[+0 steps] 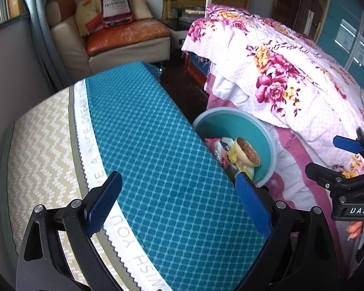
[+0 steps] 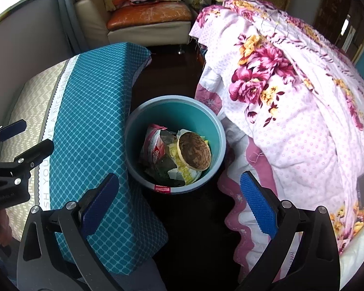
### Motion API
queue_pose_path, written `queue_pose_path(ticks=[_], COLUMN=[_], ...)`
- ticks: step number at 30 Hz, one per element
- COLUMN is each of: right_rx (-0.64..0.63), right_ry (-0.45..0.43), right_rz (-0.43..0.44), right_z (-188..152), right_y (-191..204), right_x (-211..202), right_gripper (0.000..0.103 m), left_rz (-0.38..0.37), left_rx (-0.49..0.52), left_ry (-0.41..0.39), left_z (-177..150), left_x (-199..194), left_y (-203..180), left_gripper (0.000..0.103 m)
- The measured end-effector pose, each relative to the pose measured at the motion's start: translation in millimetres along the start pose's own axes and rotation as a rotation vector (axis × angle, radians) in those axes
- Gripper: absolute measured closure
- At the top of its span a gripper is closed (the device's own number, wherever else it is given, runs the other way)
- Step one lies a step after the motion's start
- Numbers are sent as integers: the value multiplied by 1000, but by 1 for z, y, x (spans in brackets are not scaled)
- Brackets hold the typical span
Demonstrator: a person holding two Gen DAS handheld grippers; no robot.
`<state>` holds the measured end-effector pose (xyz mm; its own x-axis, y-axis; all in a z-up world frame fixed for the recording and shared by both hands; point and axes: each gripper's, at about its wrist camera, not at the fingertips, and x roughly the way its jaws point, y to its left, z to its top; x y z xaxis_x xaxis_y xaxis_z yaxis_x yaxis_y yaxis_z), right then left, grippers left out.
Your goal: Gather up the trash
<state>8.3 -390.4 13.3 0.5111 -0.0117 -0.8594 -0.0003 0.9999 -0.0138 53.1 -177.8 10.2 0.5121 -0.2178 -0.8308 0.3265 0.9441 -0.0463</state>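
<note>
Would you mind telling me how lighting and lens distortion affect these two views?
Left wrist view: fisheye bends the pillow edge, corners vignette black, focus is sharp. Right wrist view: even daylight, window glare top left, but the floor around the bin falls into deep shadow.

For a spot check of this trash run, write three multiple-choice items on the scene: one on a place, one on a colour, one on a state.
1. Where does the round teal plastic trash bin stand?
A. On the sofa
B. Between the teal quilted cushion and the floral pink quilt
C. On the bed

2. What colour are the pads on the right gripper fingers?
A. Blue
B. Red
C. Yellow

3. What state is the right gripper in?
A. Shut on a wrapper
B. Shut, empty
C. Open, empty

Key: 1 B, the bin sits on the dark floor with cushion and quilt either side. 2 A, both pads show blue. 3 C, the fingers stand wide apart with nothing between them.
</note>
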Motion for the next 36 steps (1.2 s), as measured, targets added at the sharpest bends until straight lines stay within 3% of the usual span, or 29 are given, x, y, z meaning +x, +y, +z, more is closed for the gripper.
queue_pose_path(ticks=[17, 36], right_rx=[-39, -6], right_ry=[-40, -17], right_rz=[10, 34], right_z=[-13, -11], right_y=[13, 19], right_x=[-28, -14], right_gripper=[7, 7], left_rz=[4, -4], left_rx=[-81, -106], left_ry=[-3, -21], left_z=[-14, -21], left_x=[-21, -13], left_y=[17, 28], left_gripper=[4, 4])
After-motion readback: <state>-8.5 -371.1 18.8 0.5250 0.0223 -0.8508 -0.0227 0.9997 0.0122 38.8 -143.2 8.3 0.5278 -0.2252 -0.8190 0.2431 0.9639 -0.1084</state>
